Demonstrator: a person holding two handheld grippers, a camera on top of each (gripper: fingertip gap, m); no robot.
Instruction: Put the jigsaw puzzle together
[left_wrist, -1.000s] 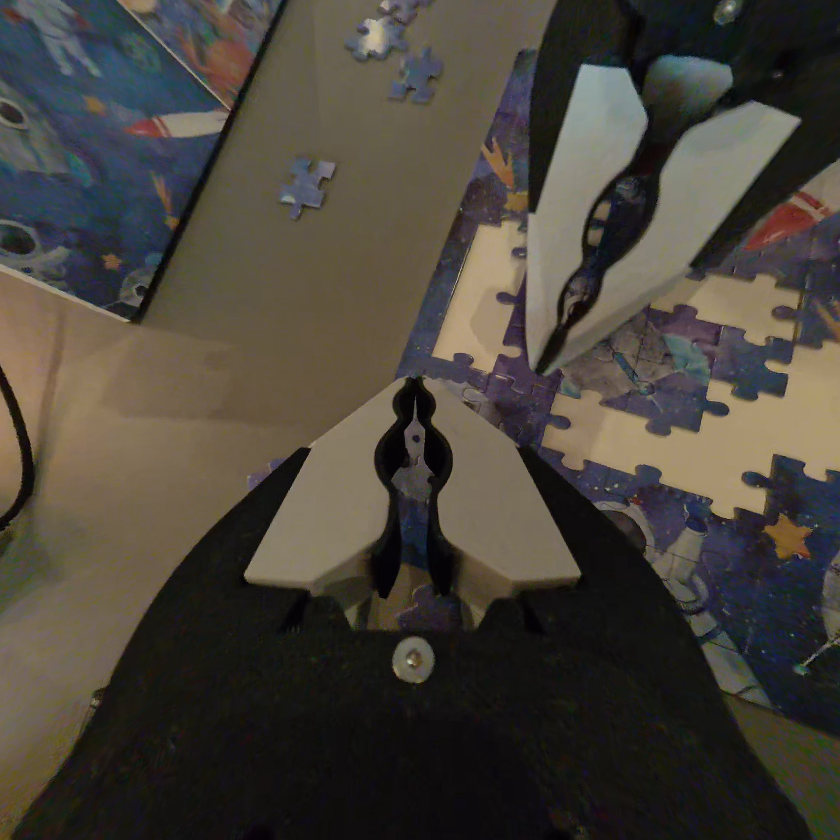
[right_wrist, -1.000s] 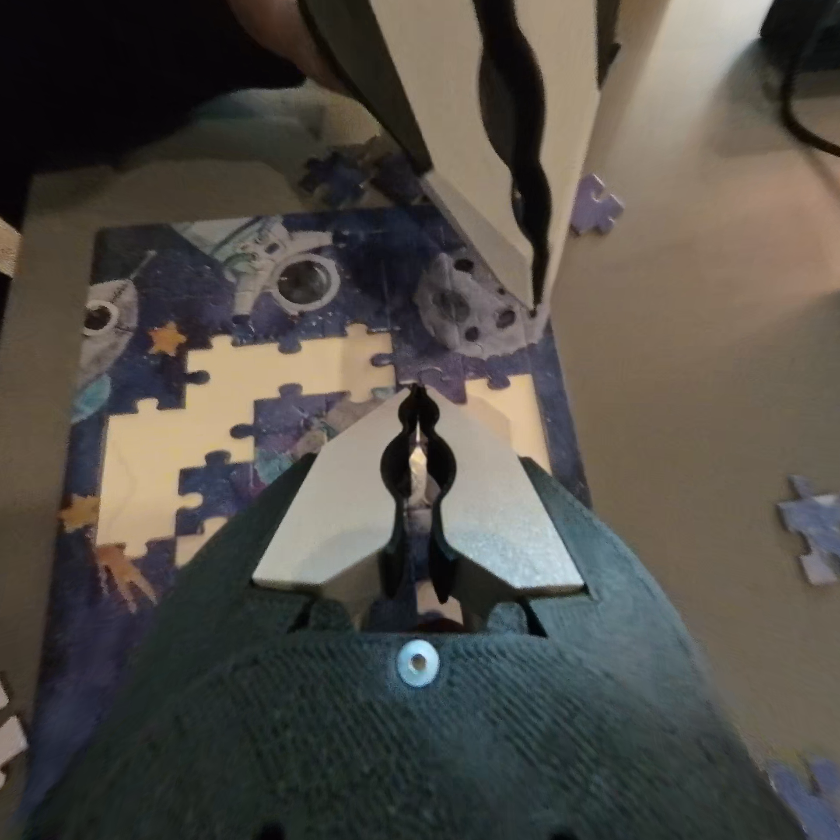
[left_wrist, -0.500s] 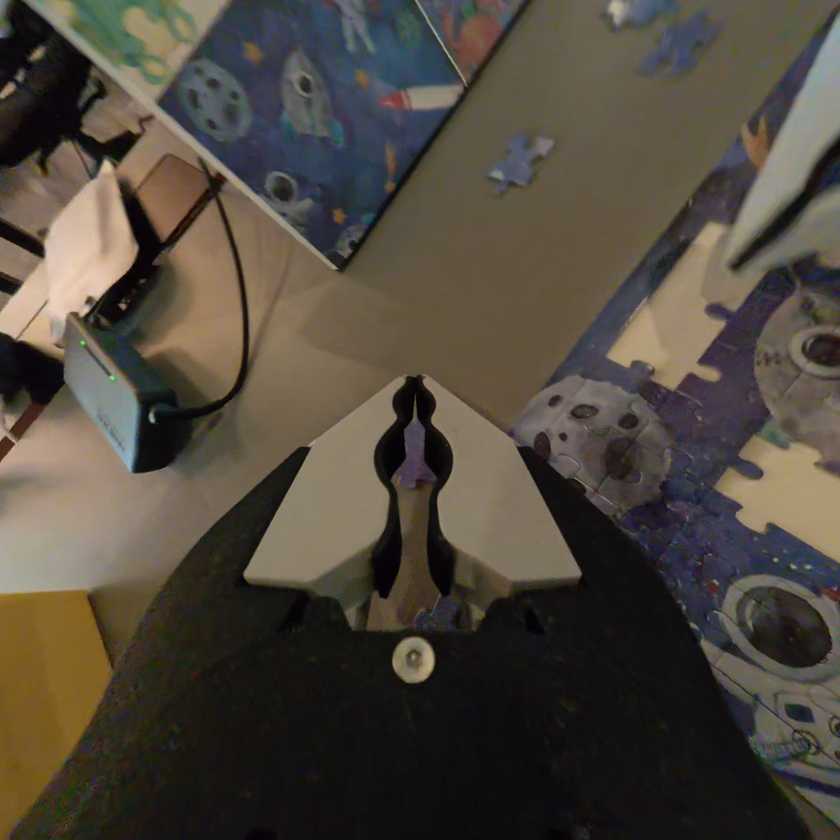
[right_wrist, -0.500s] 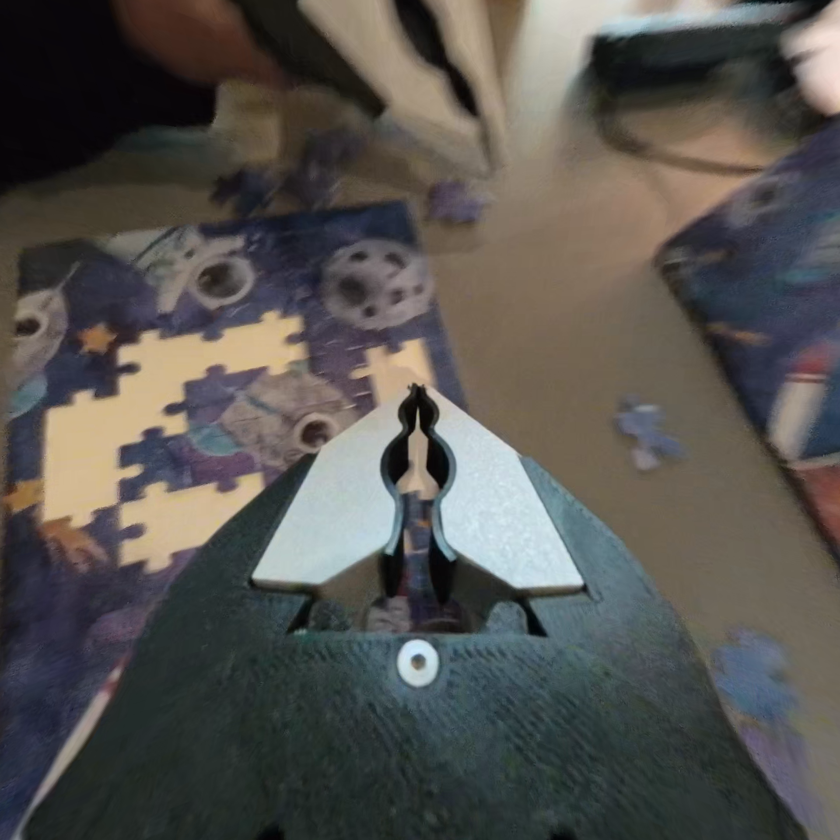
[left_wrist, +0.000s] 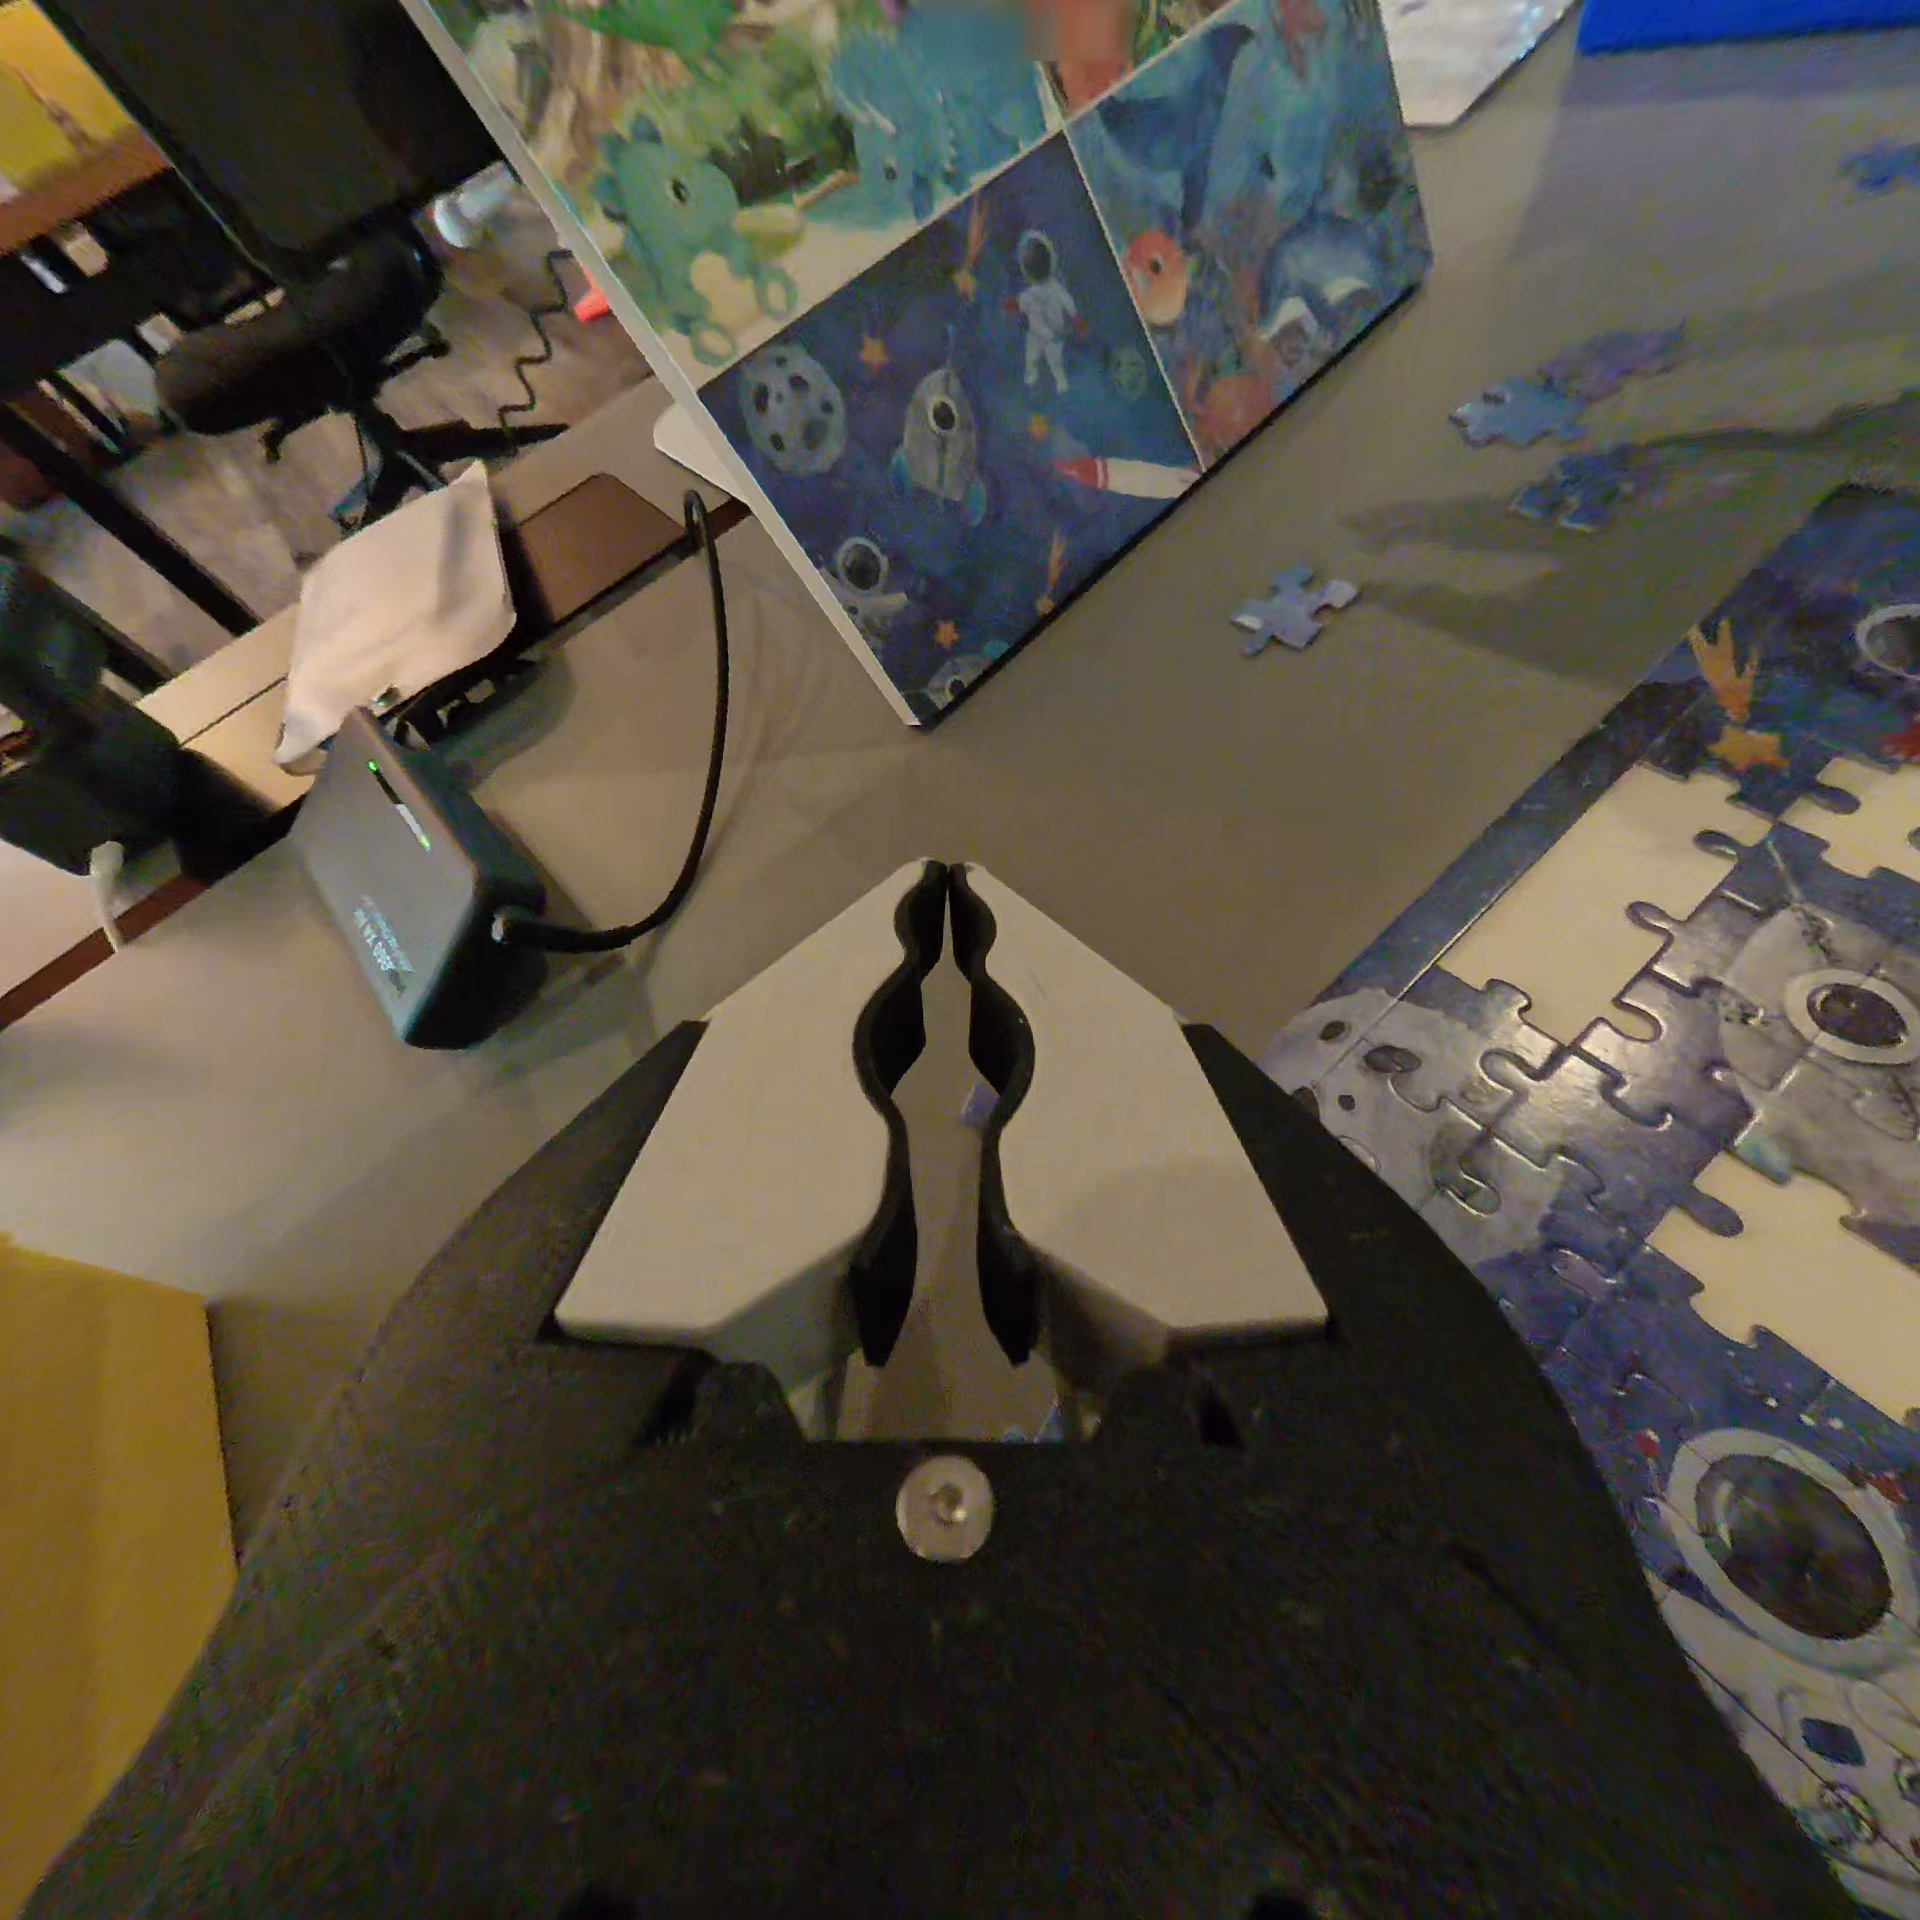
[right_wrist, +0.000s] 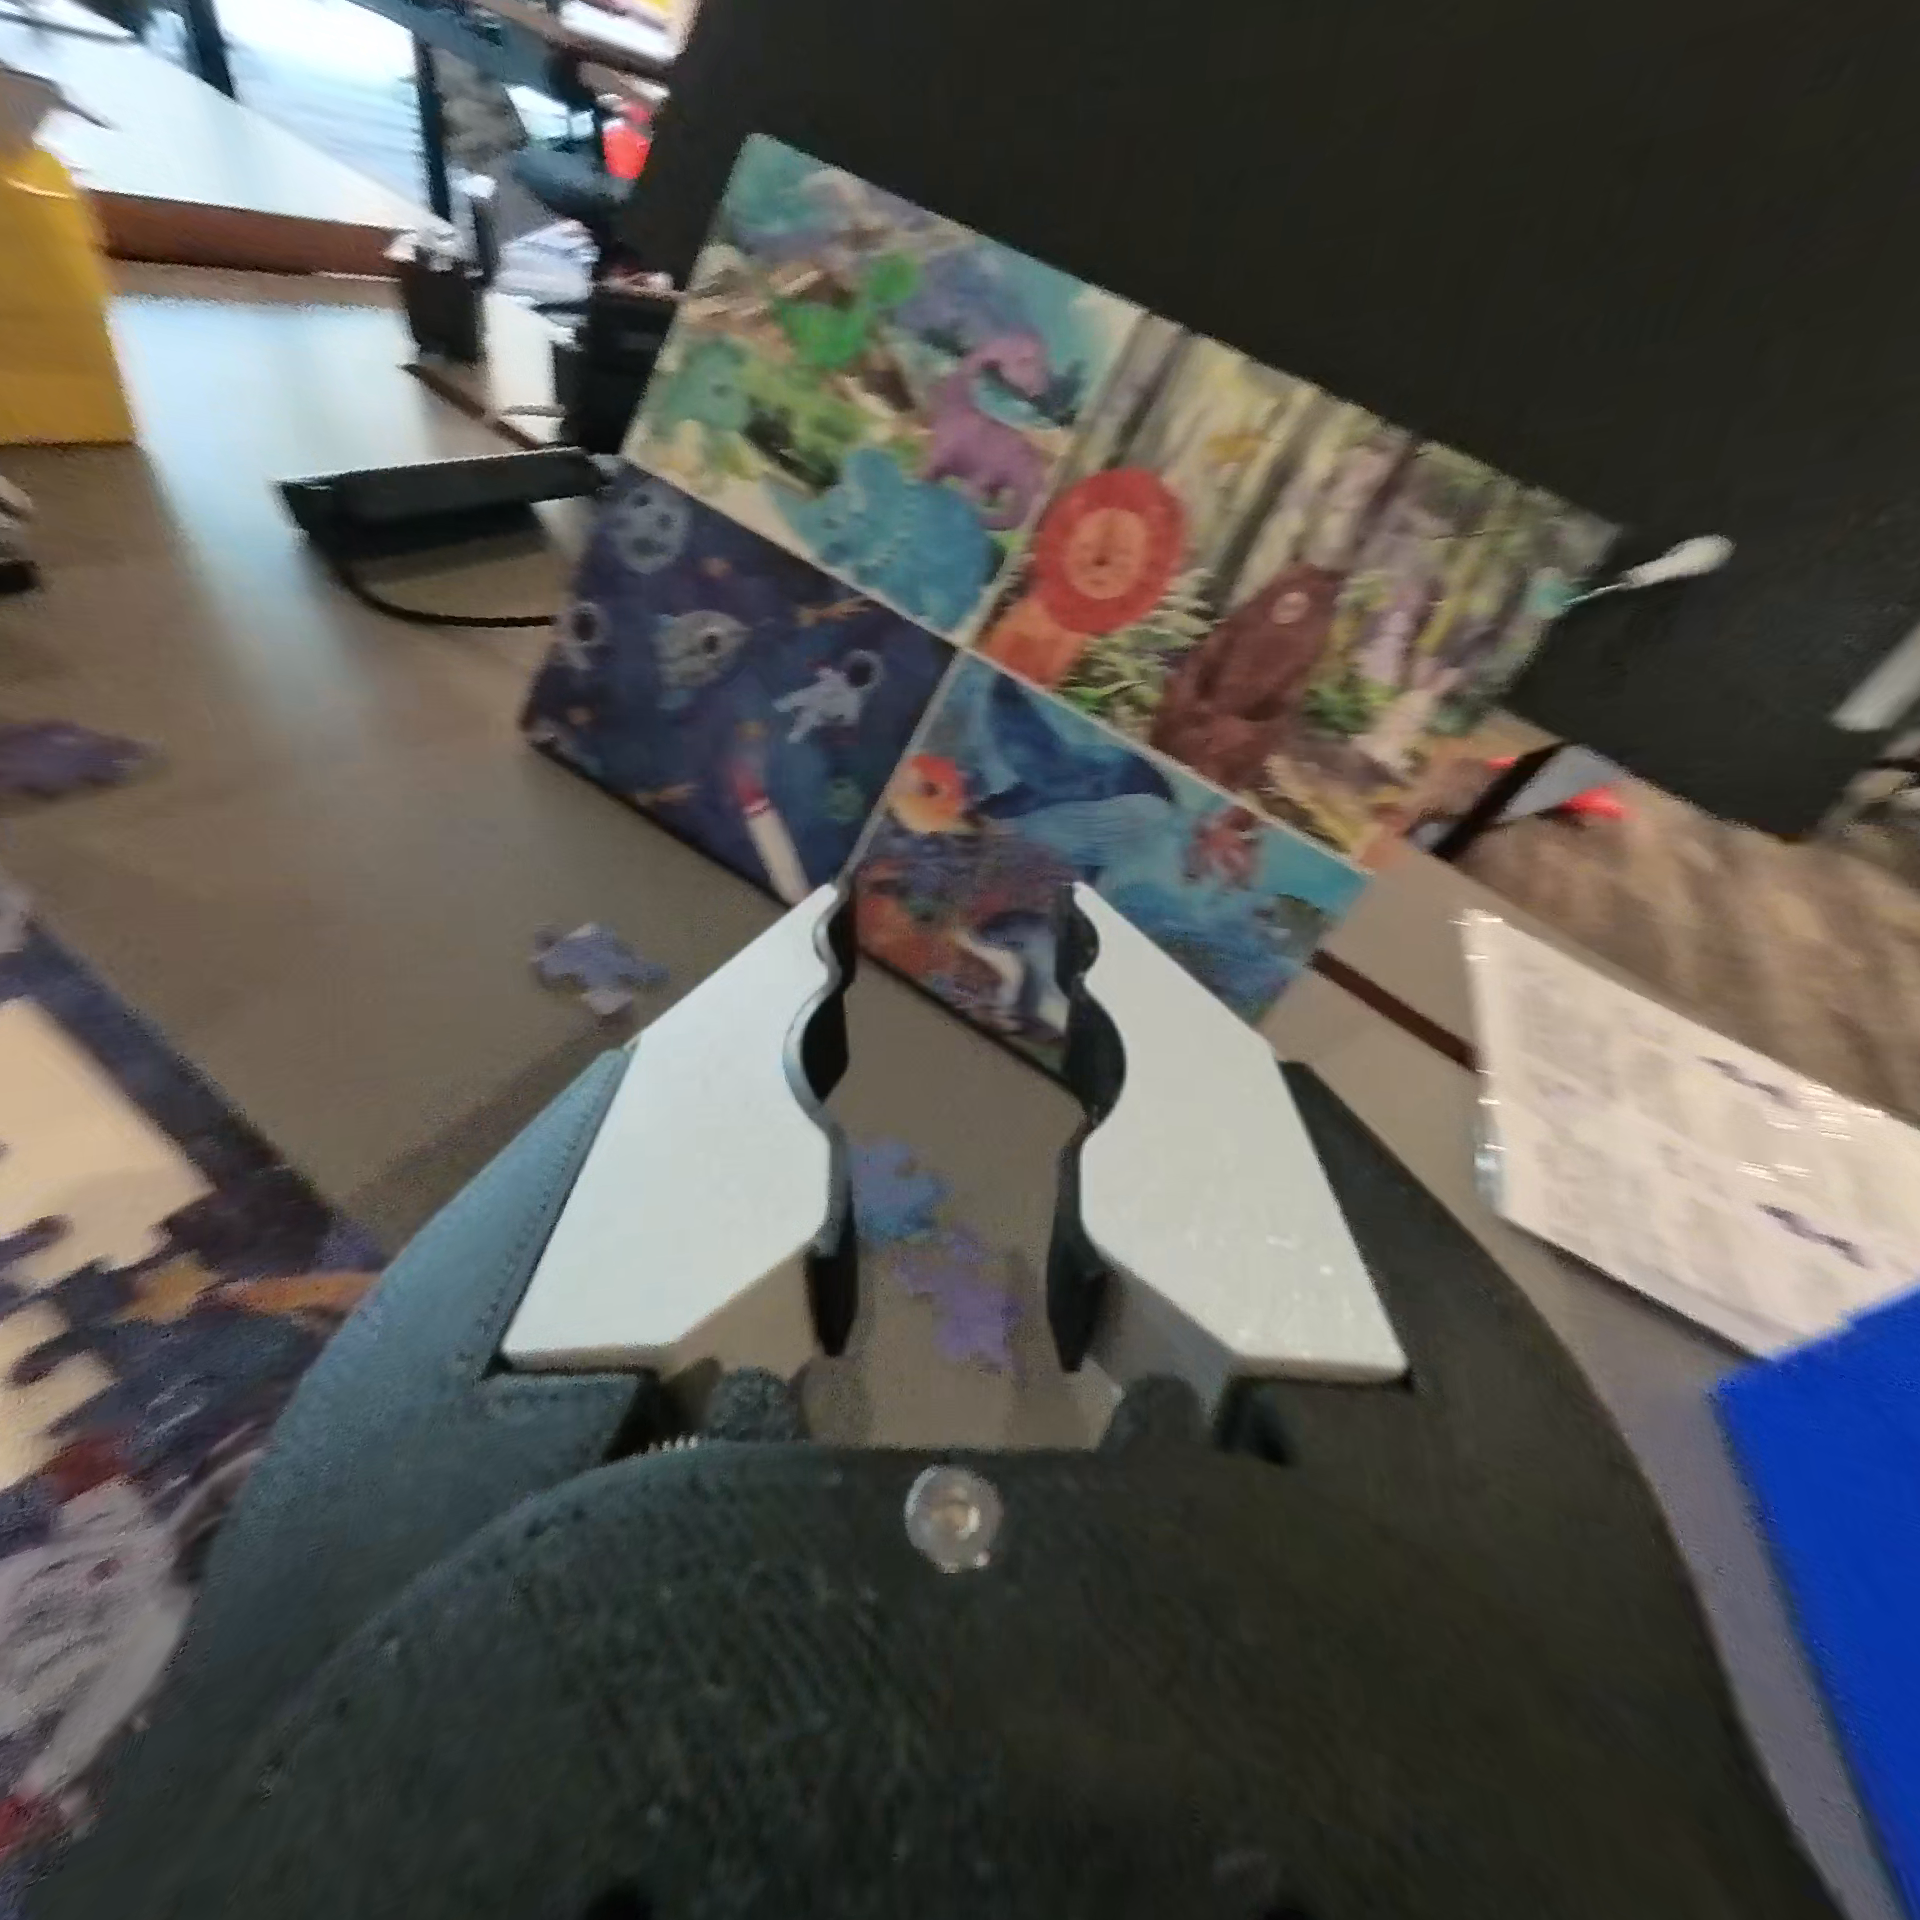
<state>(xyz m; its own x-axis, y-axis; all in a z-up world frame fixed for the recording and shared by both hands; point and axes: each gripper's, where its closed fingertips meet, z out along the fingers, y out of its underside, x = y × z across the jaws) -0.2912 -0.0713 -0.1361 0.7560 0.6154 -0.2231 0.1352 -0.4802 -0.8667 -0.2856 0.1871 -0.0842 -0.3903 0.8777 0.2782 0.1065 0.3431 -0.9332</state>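
Left gripper (left_wrist: 951, 868) tips pressed together; small purple sliver visible between its fingers, grip not confirmable. Half-built jigsaw puzzle (left_wrist: 1621, 1091) flat on table (left_wrist: 1091, 790) at 3 o'clock, long axis running 1 to 7. Right gripper (right_wrist: 956, 914) spread wide, empty; loose pieces (right_wrist: 925, 1236) below gap.

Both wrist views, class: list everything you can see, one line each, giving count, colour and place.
Jigsaw puzzle: one, blue space scene with cream gaps, flat on the table, right in the left wrist view.
Loose pieces: several, blue-purple, scattered on the table.
Picture box: one, multicoloured, propped up behind the pieces.
Black device: one, cable attached, table's left edge.
Printed sheet: one, white, right in the right wrist view.
Left hand-held gripper: grey fingers, shut.
Right hand-held gripper: grey fingers, open over loose pieces.
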